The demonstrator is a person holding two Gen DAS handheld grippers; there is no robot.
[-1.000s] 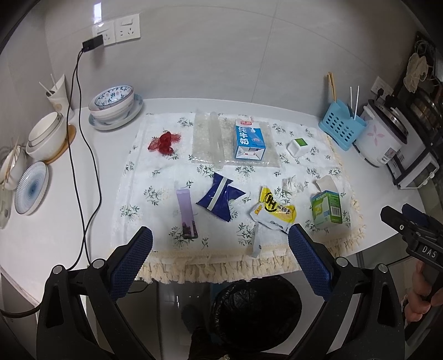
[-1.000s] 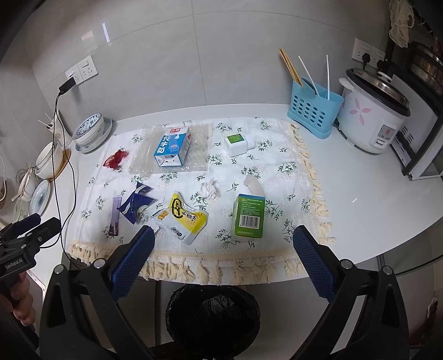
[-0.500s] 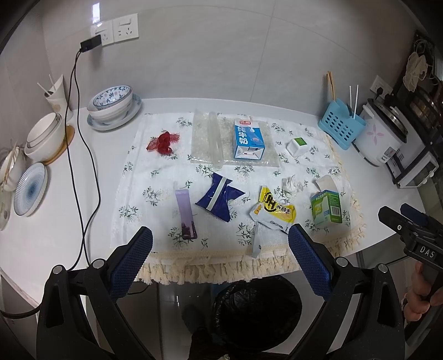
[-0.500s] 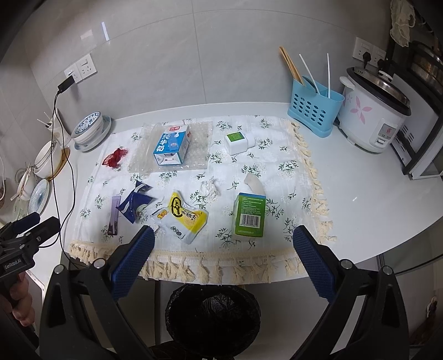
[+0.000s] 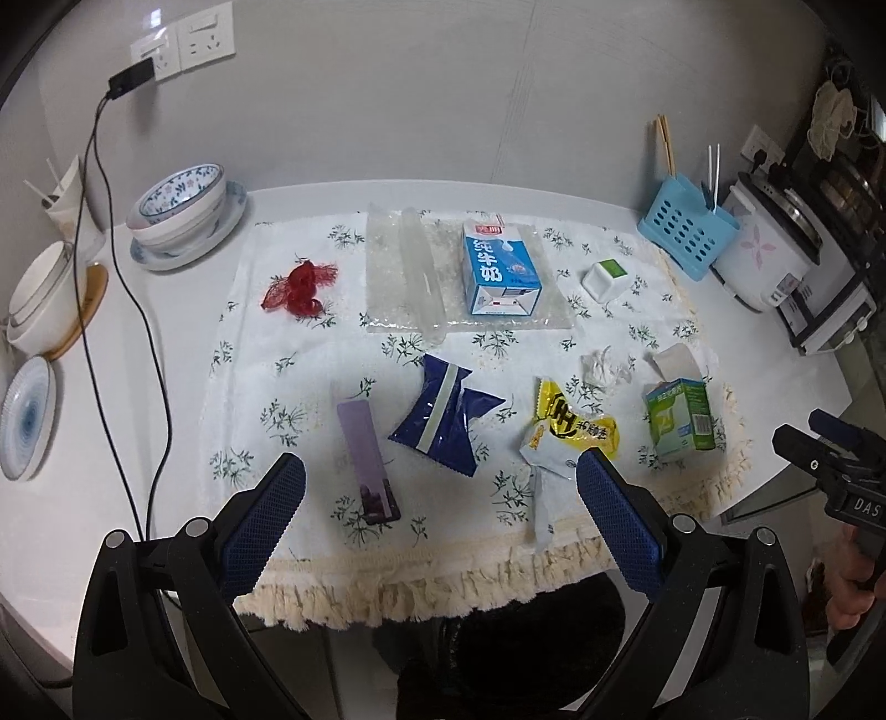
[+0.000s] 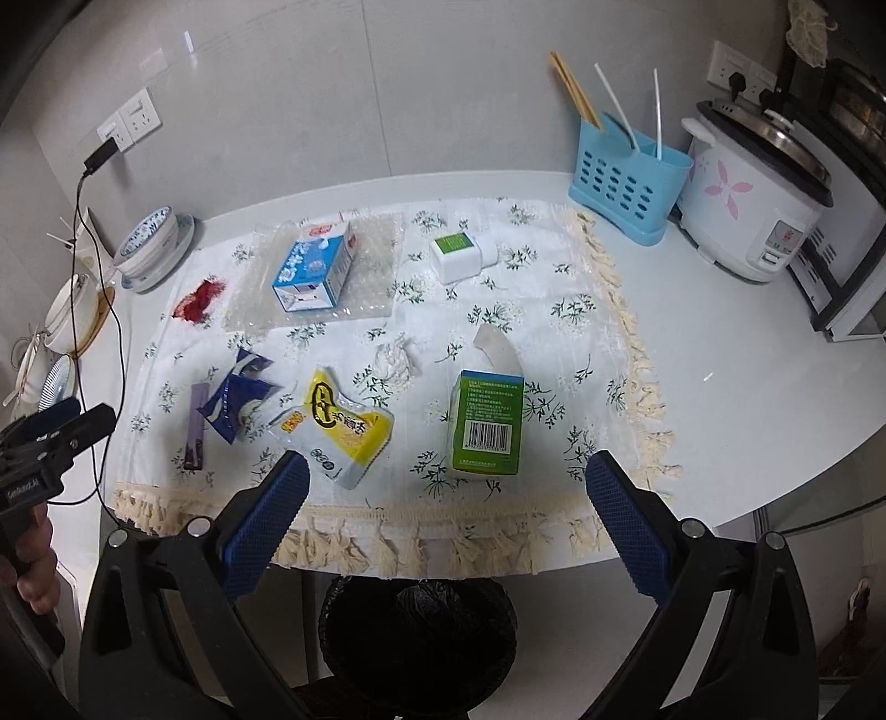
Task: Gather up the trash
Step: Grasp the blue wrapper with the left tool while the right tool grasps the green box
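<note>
A white counter (image 6: 775,387) runs along a pale grey tiled wall (image 6: 387,83) with white sockets (image 5: 188,41), a floral fringed cloth (image 6: 526,310) spread over it under soft, even light.

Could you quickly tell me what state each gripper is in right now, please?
Left gripper: open, holding nothing.
Right gripper: open, holding nothing.
</note>
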